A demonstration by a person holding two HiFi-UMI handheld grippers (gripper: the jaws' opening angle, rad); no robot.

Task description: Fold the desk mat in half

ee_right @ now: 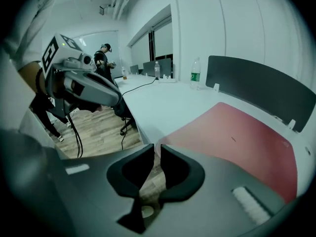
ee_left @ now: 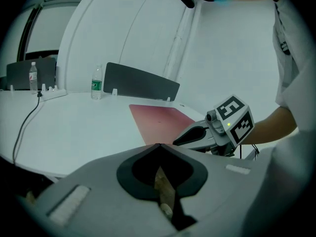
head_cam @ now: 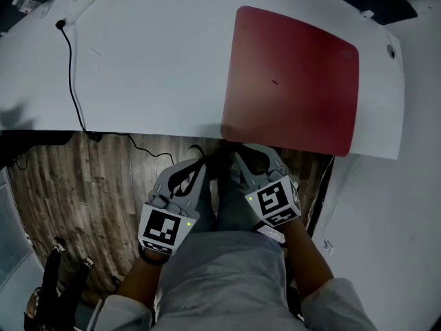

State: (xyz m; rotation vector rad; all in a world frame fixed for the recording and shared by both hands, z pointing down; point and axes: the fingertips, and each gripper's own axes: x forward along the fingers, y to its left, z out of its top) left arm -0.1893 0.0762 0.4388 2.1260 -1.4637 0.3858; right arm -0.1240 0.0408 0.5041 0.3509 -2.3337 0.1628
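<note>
The red desk mat (head_cam: 289,81) lies flat and unfolded on the right part of the white desk (head_cam: 158,61), its near edge at the desk's front edge. Both grippers hang below that edge, over my lap, side by side and apart from the mat. The left gripper (head_cam: 200,163) is shut with nothing in it; its tips meet in the left gripper view (ee_left: 160,145). The right gripper (head_cam: 240,156) is shut to a thin slit and empty (ee_right: 157,147), pointing at the near left corner of the mat (ee_right: 247,137). The mat (ee_left: 158,120) also shows beyond the right gripper (ee_left: 175,142).
A black cable (head_cam: 72,81) runs across the desk's left part from a power strip (head_cam: 76,2). A water bottle (ee_left: 97,83) and a dark divider panel (ee_left: 140,83) stand at the far edge. Wooden floor (head_cam: 89,185) lies below. A person (ee_right: 104,58) stands far off.
</note>
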